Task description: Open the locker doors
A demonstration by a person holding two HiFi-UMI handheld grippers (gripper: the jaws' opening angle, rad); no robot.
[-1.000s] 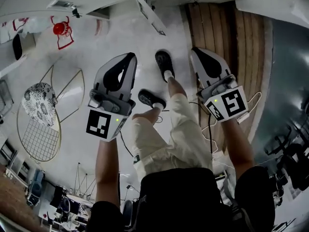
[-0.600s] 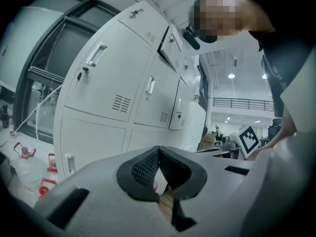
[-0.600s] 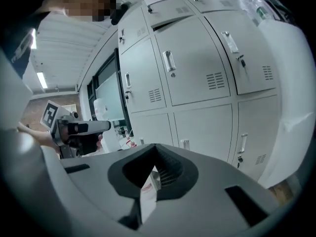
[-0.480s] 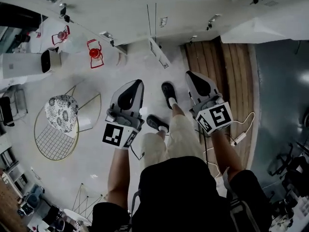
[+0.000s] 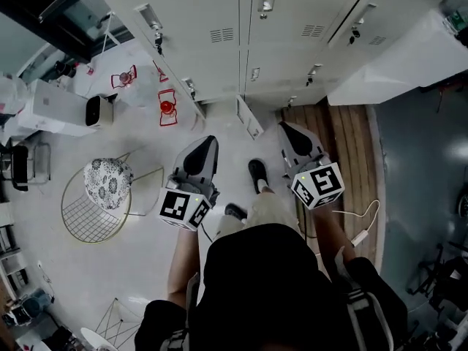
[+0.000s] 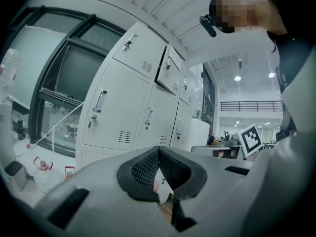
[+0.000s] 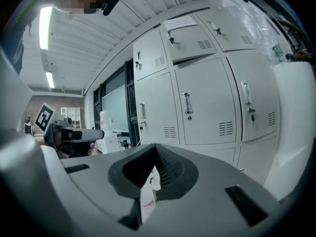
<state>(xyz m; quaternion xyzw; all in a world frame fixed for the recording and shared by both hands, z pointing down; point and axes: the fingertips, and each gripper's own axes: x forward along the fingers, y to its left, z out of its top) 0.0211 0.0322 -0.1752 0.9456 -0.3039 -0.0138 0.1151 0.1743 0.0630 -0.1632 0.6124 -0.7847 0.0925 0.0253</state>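
Ahead of your fingers (image 6: 143, 169) stands the white locker bank (image 5: 241, 42), one upper door (image 6: 167, 69) ajar above them, a paper notice (image 7: 180, 22) too small to read, and your left gripper (image 6: 158, 154) and right gripper (image 7: 154, 164) both pressed closed on nothing.

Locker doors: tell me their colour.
The locker doors are white; the right gripper view shows them best.

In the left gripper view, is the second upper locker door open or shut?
Partly open: the upper locker door stands out from the neighbouring doors, showing a dark edge.
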